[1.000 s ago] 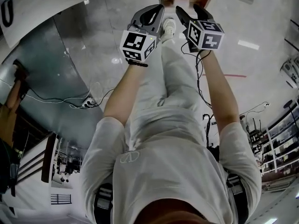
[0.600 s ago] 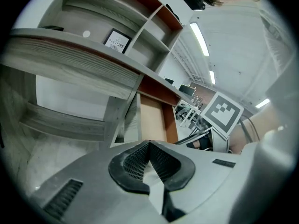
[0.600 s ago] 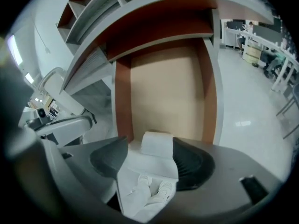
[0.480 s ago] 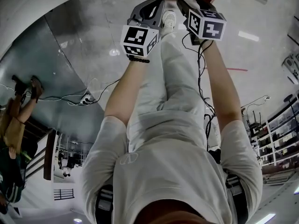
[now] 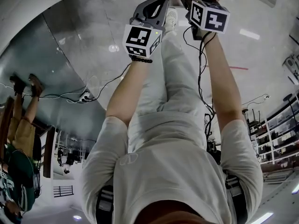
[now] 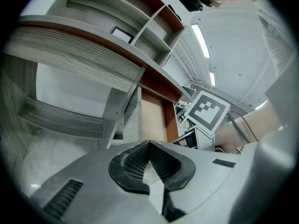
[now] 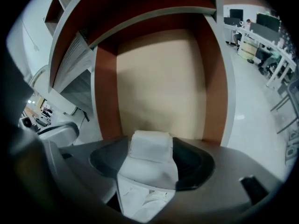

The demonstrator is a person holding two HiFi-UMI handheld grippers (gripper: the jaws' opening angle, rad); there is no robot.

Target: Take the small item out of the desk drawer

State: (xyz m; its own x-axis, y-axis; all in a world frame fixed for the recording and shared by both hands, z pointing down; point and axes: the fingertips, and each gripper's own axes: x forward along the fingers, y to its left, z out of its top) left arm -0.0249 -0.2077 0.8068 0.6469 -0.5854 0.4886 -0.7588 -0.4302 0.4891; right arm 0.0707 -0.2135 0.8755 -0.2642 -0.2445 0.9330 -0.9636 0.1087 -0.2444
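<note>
The small white item point(image 7: 149, 146) sits clamped between the fingers point(image 7: 198, 164) of the right gripper point(image 7: 150, 162). It looks soft and folded, and fills the gap between the two dark pads. Right behind it lies the open drawer point(image 7: 106, 92), with a pale tan bottom and red-brown side walls. Whether the item touches the drawer bottom cannot be told.

The left gripper point(image 6: 150, 160) has its fingers point(image 6: 133, 164) clenched, the ribbed tips meeting with nothing between them. It hangs just beside the right gripper, whose marker cube point(image 6: 208, 111) shows close at the left gripper view's right. In that view the drawer juts out from under the grey wood-grain worktop point(image 6: 79, 55), and a set of open shelves point(image 6: 117, 13) rises above the worktop.

In the head view both of the person's arms stretch forward side by side, the grippers near each other at the top edge above a pale shoe point(image 5: 171, 17). Another person point(image 5: 18, 167) stands well apart at the far left on the grey floor point(image 5: 79, 55).
</note>
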